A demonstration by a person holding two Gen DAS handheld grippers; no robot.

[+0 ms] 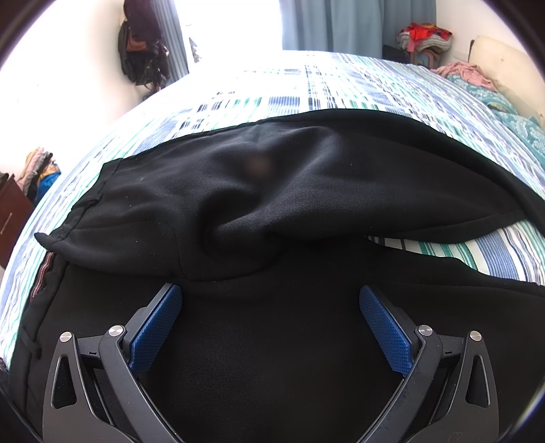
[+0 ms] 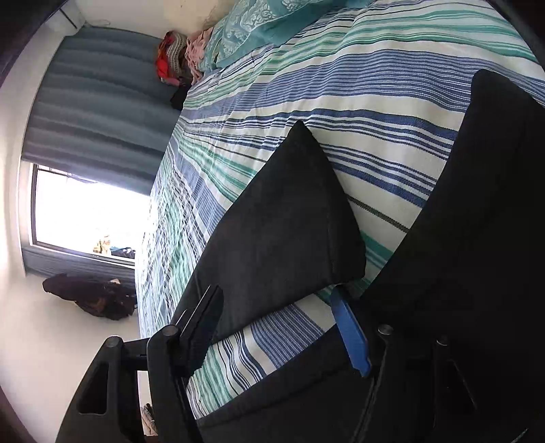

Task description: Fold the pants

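Note:
Black pants (image 1: pixel 259 191) lie across a striped bedsheet (image 1: pixel 306 88), with one part folded over into a thick bunched roll. My left gripper (image 1: pixel 270 293) hovers just in front of that fold, over flat black fabric. Its blue pads (image 1: pixel 160 327) stand wide apart and it is open, pinching nothing. The right wrist view is rolled sideways. There a pant leg end (image 2: pixel 282 218) lies on the sheet (image 2: pixel 340 102), and a second black stretch (image 2: pixel 477 204) runs along the right. My right gripper (image 2: pixel 276 291) is open, the leg's lower edge between its fingertips without the pads pressing it.
Teal patterned pillows (image 2: pixel 259 27) and a pink garment (image 1: pixel 466 71) lie at the head of the bed. A pile of clothes (image 1: pixel 425 34) sits by the grey-blue curtain (image 2: pixel 102 102). Dark bags (image 1: pixel 139 51) hang on the wall beside a bright window. A brown cabinet (image 1: pixel 13 211) stands at the left.

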